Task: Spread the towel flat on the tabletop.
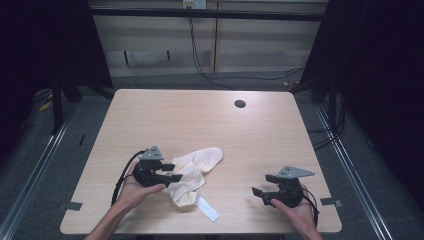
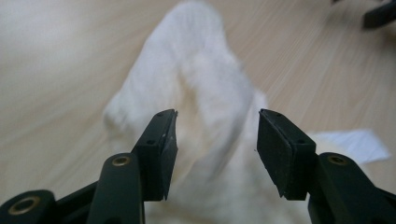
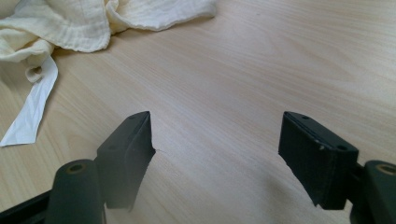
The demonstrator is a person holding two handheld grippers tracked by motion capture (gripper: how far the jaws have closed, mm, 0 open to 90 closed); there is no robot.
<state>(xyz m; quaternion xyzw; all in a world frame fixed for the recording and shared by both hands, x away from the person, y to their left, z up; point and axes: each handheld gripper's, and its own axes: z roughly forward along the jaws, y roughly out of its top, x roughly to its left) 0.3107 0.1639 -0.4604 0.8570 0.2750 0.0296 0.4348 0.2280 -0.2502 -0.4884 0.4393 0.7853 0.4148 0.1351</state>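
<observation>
Crumpled cream muslin cloth (image 1: 194, 174) on the pale wooden desk (image 1: 260, 135), both grippers standing empty.

The cloth lies bunched near the desk's front edge, its white label strip (image 1: 207, 208) trailing toward the person. The left gripper (image 1: 172, 172) hovers at the cloth's left side with jaws spread and nothing between them; the right gripper (image 1: 264, 184), well to the cloth's right, is likewise agape. To spread it well, pinch an outer hem, not a bunched fold.

Parted black jaws of the right gripper (image 3: 217, 154) over bare table (image 3: 261, 70), well apart from crumpled cream cloth (image 3: 84, 23) with white label (image 3: 32, 109).
</observation>
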